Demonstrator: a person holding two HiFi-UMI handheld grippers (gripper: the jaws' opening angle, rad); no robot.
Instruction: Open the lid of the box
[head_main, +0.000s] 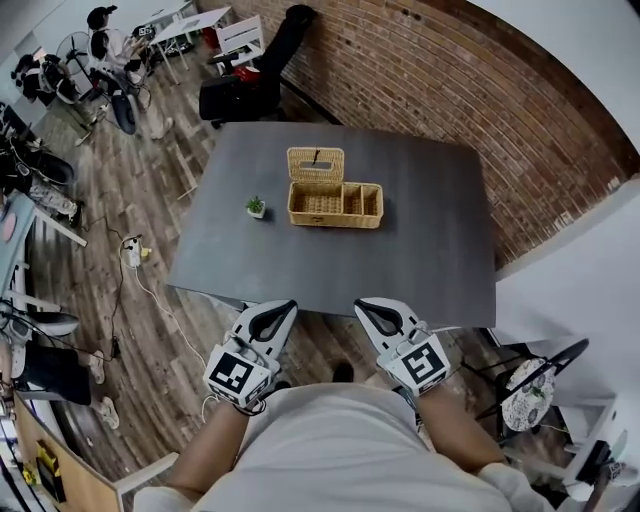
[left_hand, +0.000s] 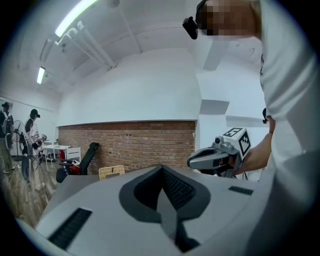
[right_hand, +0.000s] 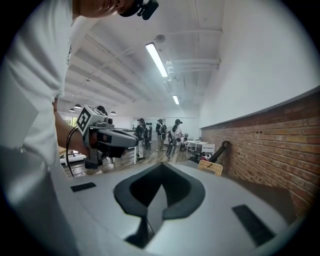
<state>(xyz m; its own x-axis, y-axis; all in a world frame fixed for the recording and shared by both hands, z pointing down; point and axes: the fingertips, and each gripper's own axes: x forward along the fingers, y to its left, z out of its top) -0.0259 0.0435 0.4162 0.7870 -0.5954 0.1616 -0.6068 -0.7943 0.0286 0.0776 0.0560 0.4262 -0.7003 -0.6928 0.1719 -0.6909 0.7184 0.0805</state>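
Standing open — lid (head_main: 316, 165) of wicker box (head_main: 335, 218).

The box (head_main: 335, 203) and its lid (head_main: 315, 164) are rough woven wicker, pale tan. The table (head_main: 420, 260) is smooth matt grey. At its 1 o'clock is a rough red brick wall (head_main: 430, 70), and at 9 o'clock a wood-plank floor (head_main: 150, 190). The left gripper (head_main: 283, 306) and right gripper (head_main: 368, 306) have smooth matt pale plastic shells.

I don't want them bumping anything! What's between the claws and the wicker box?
Only bare grey table, seen in the head view. The little plant stands left of the box.
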